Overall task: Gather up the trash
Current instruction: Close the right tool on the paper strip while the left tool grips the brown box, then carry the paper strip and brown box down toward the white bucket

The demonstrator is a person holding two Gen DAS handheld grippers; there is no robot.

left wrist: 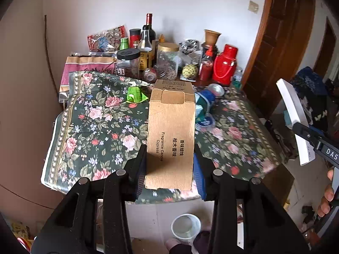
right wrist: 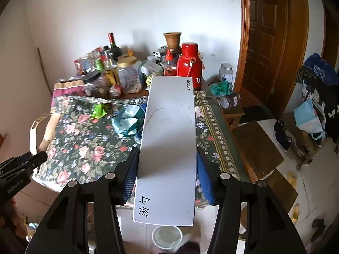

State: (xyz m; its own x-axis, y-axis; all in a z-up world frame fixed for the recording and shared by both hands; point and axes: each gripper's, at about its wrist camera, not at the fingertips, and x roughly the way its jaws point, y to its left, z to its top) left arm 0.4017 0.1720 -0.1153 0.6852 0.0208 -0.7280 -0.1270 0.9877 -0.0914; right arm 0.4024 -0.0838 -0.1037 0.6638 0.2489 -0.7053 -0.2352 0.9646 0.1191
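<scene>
Left gripper (left wrist: 170,165) nearest the lens, jaws narrowed on a brown cardboard box (left wrist: 171,133) printed "Fragrance Candle Cypress", blue pads pressing both its sides, box held up over the near edge of the floral tablecloth (left wrist: 95,127); right gripper (right wrist: 167,177) likewise clamped on a long white box (right wrist: 169,139) marked "TFOOD", handwriting at its near end, box sticking out toward 12 o'clock; in the left wrist view the white box and its gripper show at 3 o'clock, a hand (left wrist: 327,196) below them; white cup (left wrist: 186,226) on the floor at 6 o'clock, below both grippers; still on the cloth: green wrapper (left wrist: 135,95) at 11 o'clock of the brown box, crumpled blue-white plastic (left wrist: 204,105) just beside it at 1 o'clock; table's far end crowded at 12 o'clock with jars, wine bottle (left wrist: 149,27), red thermos (left wrist: 224,64); wooden door (right wrist: 271,42) at 2 o'clock
</scene>
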